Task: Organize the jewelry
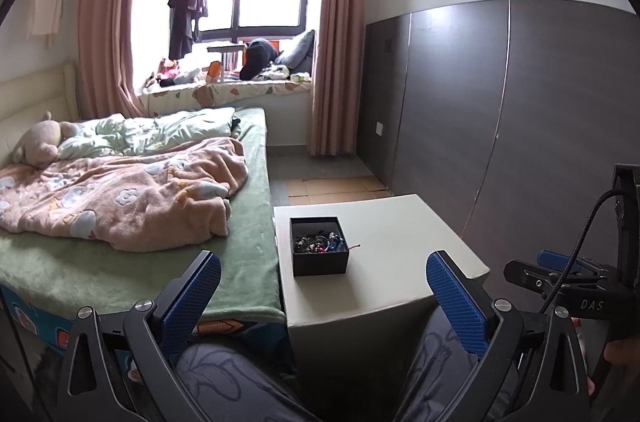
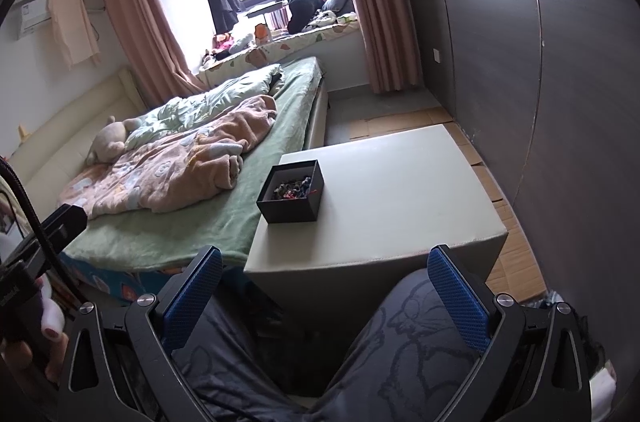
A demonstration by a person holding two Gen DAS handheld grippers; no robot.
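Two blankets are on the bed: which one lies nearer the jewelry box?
The pink flower-patterned blanket. It is bunched toward the jewelry box on the white table; the pale green quilt lies behind it, toward the window.

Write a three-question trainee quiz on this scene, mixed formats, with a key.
1. True or false: the left gripper is shut on a bracelet.
2. Where does the black box stand? A) on the bed B) on the white table C) on the floor
3. Fill in: the jewelry lies ___ the box.

Key: 1 false, both the left gripper and the right gripper are open and empty, short of the table; 2 B; 3 inside, with a red thread over the rim.
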